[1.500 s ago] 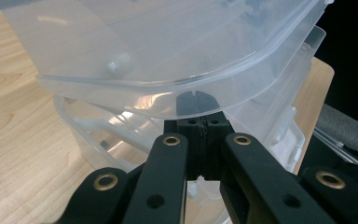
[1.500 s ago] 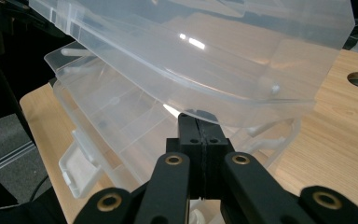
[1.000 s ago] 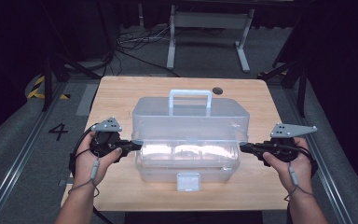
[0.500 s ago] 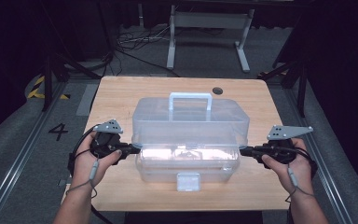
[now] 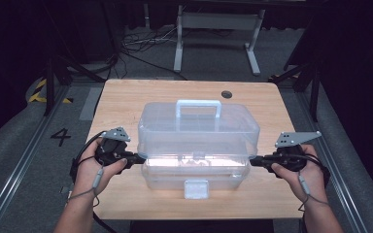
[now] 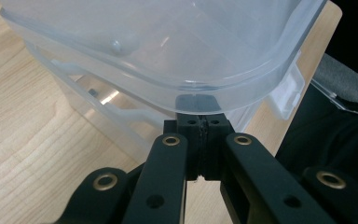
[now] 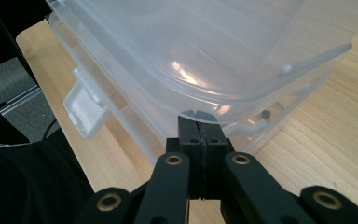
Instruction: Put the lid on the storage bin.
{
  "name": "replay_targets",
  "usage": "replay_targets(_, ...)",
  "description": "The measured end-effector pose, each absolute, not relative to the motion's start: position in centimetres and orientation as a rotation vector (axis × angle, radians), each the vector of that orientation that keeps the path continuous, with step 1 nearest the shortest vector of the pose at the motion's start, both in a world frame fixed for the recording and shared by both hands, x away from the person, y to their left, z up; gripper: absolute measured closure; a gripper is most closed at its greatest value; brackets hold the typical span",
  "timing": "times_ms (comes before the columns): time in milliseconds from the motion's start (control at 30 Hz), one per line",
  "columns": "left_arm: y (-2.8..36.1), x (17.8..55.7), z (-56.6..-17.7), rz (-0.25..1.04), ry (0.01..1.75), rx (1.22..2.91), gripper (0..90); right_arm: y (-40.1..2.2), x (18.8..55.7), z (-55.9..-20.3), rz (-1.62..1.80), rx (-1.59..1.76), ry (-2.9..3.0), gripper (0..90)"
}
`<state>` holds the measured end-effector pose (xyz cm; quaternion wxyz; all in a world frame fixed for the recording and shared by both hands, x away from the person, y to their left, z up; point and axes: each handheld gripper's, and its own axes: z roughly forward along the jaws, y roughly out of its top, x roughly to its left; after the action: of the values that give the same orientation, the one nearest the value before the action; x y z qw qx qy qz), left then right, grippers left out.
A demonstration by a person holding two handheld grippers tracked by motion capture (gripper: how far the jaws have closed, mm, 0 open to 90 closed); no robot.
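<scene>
Clear plastic box [image 5: 198,145], lid lifted (contents unclear), closed grippers under lid edge

From my gripper views the clear box [image 6: 168,46] runs off the top edge, and I can't tell what is inside it. The lid rim [image 7: 261,79] covers the tips of my right gripper [image 7: 199,122] and my left gripper [image 6: 199,103].

1 clear plastic box [image 5: 199,145] w/ 1 lid handle [image 5: 198,108] & 1 front latch [image 5: 196,189]. 2 tools: left tool [image 5: 138,158], right tool [image 5: 253,160]. 1 tabletop [image 5: 126,97].
</scene>
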<state>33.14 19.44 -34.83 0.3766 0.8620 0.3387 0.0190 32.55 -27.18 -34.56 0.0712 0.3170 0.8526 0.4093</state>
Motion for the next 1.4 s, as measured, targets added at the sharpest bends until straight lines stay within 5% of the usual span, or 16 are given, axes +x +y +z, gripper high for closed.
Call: replay_targets(1400, 19.11, 32.84, -35.36, -0.050, 0.856, 2.352, 89.0, -26.74, 32.61, -35.42, 1.058, 0.946, 2.718, 90.0)
